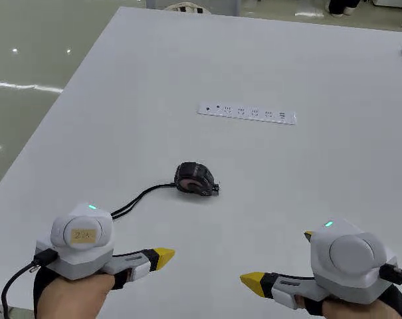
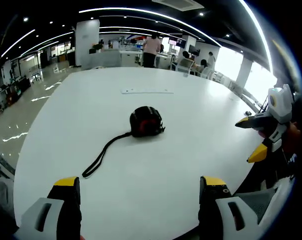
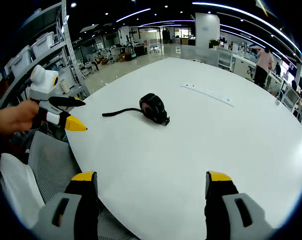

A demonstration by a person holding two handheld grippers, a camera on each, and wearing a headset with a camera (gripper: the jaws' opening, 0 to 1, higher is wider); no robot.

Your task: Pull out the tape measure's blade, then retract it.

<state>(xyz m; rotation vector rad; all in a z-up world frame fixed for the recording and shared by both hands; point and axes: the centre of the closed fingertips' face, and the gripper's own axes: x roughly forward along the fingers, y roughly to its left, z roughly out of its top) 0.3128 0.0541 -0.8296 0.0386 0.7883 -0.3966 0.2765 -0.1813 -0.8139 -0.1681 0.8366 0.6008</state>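
Nothing of the task looks started. The tape measure (image 1: 195, 179) lies by itself near the middle of the white table (image 1: 320, 173), with no blade showing out of its black and red case. Its black strap (image 1: 137, 199) trails from the case toward the near left. A white power strip (image 1: 247, 113) lies farther off, well apart from it. The left gripper (image 2: 140, 182) hovers over the near left part of the table with its jaws spread wide and nothing between them. The right gripper (image 3: 151, 176) hovers at the near right, also spread and empty. Both are well short of the tape measure, which sits beyond them and roughly between them. As I judge it, everything is still to do: steady the case with one gripper, catch the blade's end with the other, draw it out, then let it run back in.
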